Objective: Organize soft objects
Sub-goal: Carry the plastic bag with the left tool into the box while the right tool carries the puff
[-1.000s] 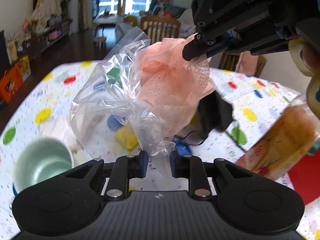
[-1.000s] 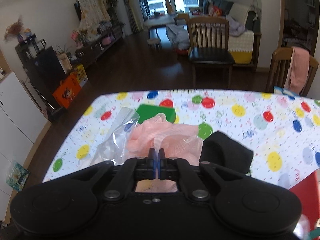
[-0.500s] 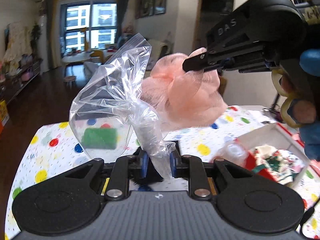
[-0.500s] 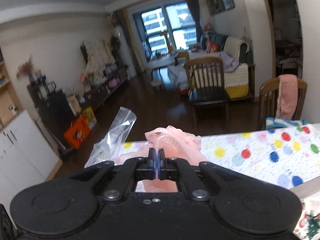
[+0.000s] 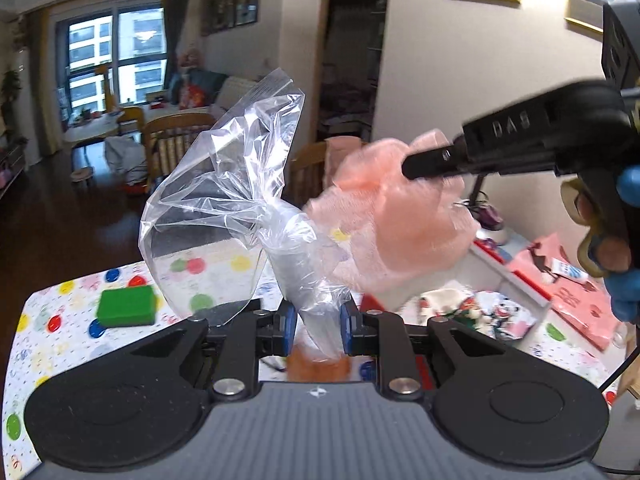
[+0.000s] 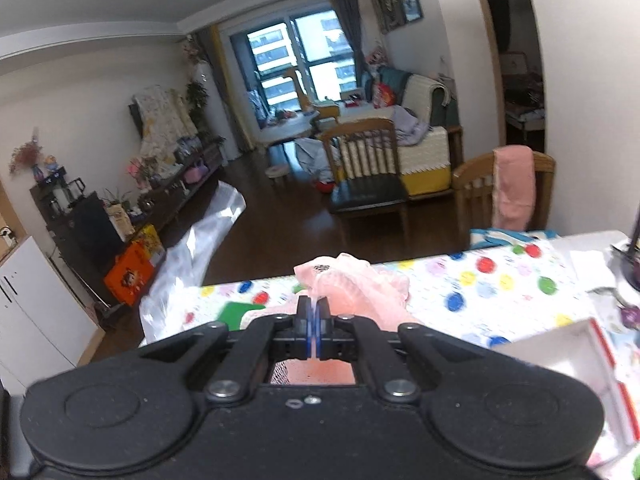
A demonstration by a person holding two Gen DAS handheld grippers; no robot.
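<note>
2 grippers are working above the table (image 5: 60,300): left gripper (image 5: 318,330) pinching the clear bag (image 5: 224,208), right gripper (image 6: 313,334) clamping the pink mesh pouf (image 5: 400,224), which needs the bag's mouth held wide.

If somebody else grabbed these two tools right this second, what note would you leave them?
Left hand-held gripper: shut on the clear plastic bag, held up above the table.
Right hand-held gripper: shut on the pink mesh puff, in the air beside the bag.
Done: both things picked up.
Left: the puff is not in the bag yet; probably goes in next.
</note>
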